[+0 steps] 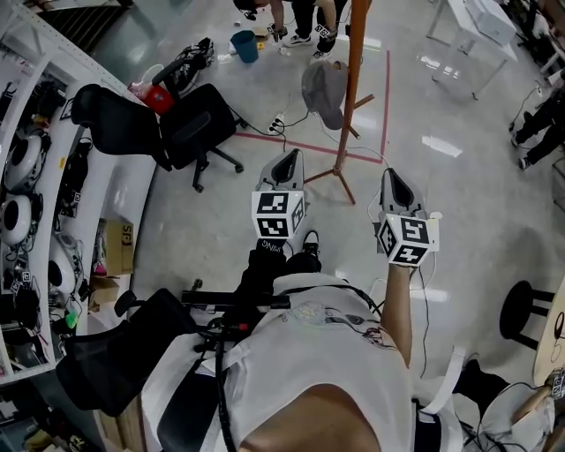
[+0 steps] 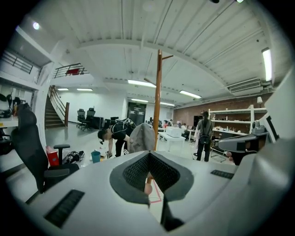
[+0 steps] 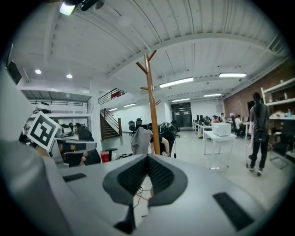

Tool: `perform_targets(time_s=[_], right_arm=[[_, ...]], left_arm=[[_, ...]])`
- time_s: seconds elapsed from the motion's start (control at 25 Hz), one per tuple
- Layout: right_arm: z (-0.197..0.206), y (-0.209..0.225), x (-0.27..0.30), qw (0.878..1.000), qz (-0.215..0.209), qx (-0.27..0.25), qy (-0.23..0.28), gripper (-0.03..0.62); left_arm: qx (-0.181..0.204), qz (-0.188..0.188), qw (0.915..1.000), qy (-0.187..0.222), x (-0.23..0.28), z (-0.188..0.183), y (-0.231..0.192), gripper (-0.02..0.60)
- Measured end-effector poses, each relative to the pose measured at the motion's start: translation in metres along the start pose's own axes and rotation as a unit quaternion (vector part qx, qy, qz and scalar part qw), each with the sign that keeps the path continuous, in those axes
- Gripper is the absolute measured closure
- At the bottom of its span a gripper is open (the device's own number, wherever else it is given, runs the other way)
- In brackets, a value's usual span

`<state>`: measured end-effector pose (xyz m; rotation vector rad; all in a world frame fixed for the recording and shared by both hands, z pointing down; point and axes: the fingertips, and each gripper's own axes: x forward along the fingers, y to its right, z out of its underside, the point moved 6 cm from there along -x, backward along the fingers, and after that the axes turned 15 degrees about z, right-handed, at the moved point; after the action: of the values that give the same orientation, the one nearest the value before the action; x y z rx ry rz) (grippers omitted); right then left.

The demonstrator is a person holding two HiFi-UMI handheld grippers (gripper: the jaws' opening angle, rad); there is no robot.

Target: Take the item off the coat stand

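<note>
A tall brown coat stand rises from the floor ahead of me, and a grey cap-like item hangs on its left side. The left gripper and the right gripper are held side by side short of the stand's feet, both well apart from the item. In the left gripper view the item hangs beside the pole, above the shut, empty left gripper. The right gripper view shows the item left of the pole, with the right gripper also shut and empty.
A black office chair stands to the left, with a red bin and a blue bucket behind it. People stand beyond the stand. A white table is at the far right, shelving along the left, cables on the floor.
</note>
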<state>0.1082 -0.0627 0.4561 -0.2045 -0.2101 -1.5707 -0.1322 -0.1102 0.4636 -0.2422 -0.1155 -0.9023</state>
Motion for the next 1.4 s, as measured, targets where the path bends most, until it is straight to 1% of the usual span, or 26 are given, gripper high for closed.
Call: perform_targets(time_s=[0.2, 0.32, 0.48, 0.6, 0.72, 0.92, 1.04, 1.16, 1.28, 1.4], right_arm=[[-0.010, -0.009, 0.041, 1.000, 0.009, -0.003, -0.007, 0.589], [-0.013, -0.018, 0.056, 1.000, 0.012, -0.009, -0.014, 0.589], [-0.009, -0.021, 0.067, 0.999, 0.006, -0.021, -0.027, 0.589], [-0.003, -0.014, 0.074, 0.999, 0.009, -0.018, -0.041, 0.589], [-0.006, -0.009, 0.086, 0.999, -0.002, -0.018, -0.039, 0.589], [-0.024, -0.005, 0.101, 0.999, -0.035, -0.020, -0.013, 0.588], [-0.038, 0.000, 0.109, 0.999, -0.039, -0.021, -0.001, 0.589], [-0.044, 0.012, 0.114, 0.999, -0.034, -0.017, 0.005, 0.589], [-0.046, 0.021, 0.120, 0.999, -0.030, -0.013, 0.005, 0.589], [-0.048, 0.025, 0.129, 0.999, -0.030, -0.010, 0.006, 0.588]], left_arm=[[-0.001, 0.018, 0.9997, -0.015, 0.030, -0.006, -0.032, 0.580], [-0.006, 0.028, 0.9992, -0.026, 0.043, -0.004, -0.049, 0.581], [-0.022, 0.028, 0.9987, -0.036, 0.061, 0.003, -0.064, 0.580], [-0.022, 0.028, 0.9983, -0.045, 0.072, 0.008, -0.067, 0.580], [-0.010, 0.020, 0.9987, -0.046, 0.084, 0.006, -0.070, 0.580], [0.014, 0.000, 0.9987, -0.048, 0.102, 0.000, -0.075, 0.580], [0.015, -0.010, 0.9985, -0.051, 0.114, -0.004, -0.083, 0.580], [0.021, -0.012, 0.9981, -0.056, 0.123, -0.007, -0.088, 0.578], [0.025, -0.009, 0.9978, -0.061, 0.131, -0.009, -0.096, 0.543], [0.029, 0.001, 0.9974, -0.066, 0.142, -0.010, -0.102, 0.485]])
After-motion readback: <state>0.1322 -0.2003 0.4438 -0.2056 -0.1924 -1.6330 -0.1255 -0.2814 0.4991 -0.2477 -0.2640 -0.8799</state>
